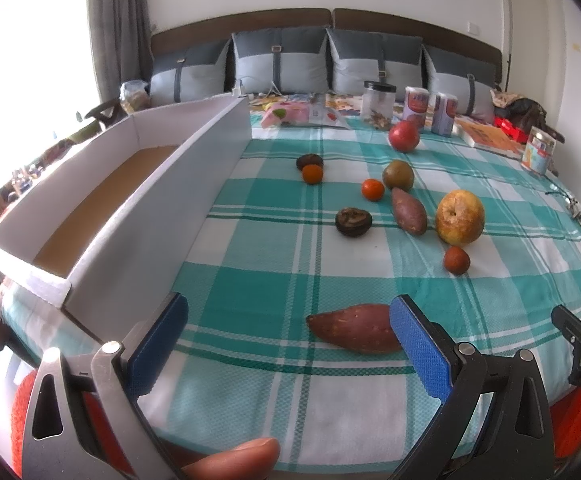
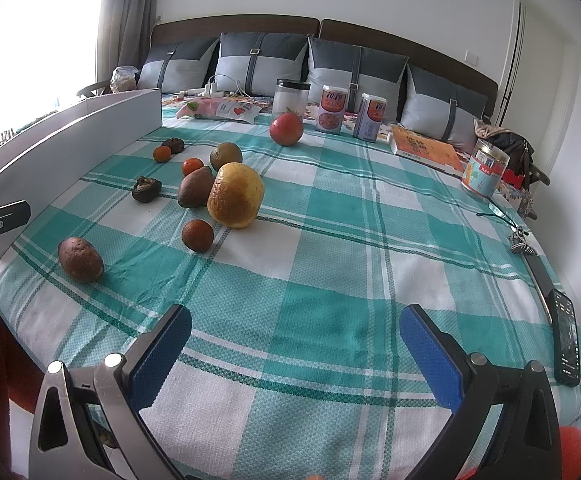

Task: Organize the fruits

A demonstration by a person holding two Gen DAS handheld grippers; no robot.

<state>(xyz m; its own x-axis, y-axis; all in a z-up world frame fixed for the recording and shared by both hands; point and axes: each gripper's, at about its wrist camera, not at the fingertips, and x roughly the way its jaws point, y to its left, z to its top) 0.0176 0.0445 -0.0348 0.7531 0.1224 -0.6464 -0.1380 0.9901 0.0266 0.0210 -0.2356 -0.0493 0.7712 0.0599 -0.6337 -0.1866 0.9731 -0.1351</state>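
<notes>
The near sweet potato (image 1: 354,328) lies crosswise on the checked cloth (image 1: 290,240) at about one o'clock from the spread, empty left gripper (image 1: 290,320), touching its right pad, far nearer than the equally spread right gripper (image 2: 296,332).

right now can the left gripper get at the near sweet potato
Probably yes. The left gripper is open, and the near sweet potato lies on the cloth just ahead by its right finger, with nothing between them.
</notes>
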